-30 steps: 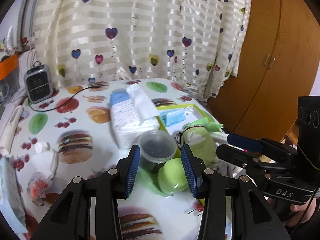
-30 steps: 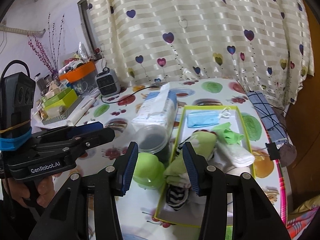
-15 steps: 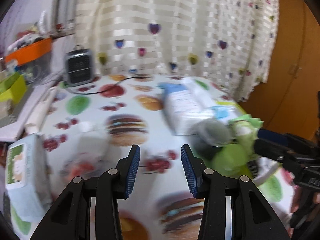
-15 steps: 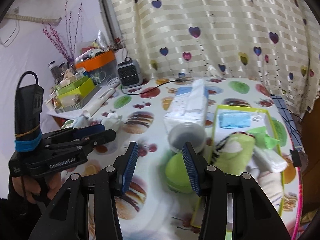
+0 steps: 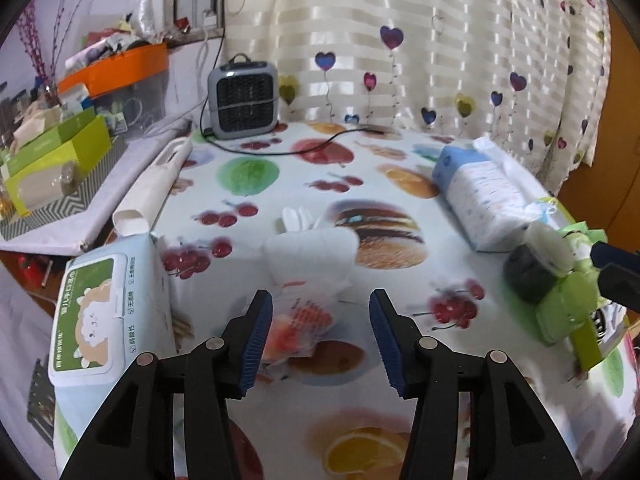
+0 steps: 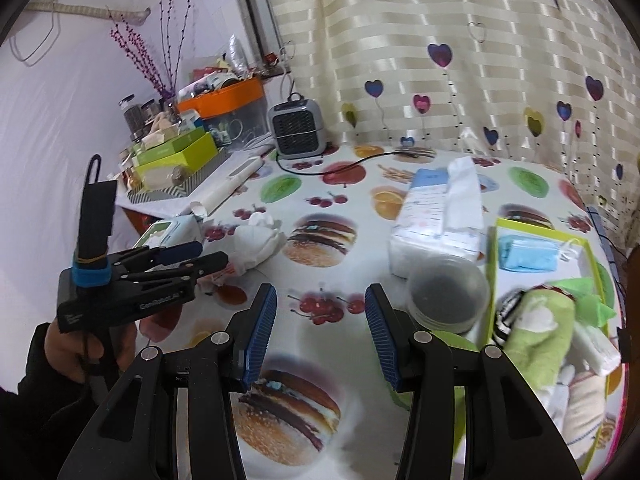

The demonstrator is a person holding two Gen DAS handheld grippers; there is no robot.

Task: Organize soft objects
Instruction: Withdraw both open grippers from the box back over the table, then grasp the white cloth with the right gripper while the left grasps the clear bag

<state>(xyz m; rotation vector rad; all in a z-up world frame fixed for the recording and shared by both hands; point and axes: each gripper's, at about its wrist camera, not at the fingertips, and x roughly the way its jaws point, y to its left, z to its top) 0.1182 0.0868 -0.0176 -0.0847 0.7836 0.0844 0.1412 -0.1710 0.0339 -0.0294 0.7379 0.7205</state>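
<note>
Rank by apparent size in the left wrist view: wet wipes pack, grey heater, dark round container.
1. wet wipes pack, though it lies nearest the camera.
2. grey heater, farther back.
3. dark round container, smallest.

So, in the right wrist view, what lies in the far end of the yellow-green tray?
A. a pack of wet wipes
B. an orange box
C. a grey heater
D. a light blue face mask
D: the light blue face mask lies inside the far end of the yellow-green tray, beyond the green plush toy.
</note>
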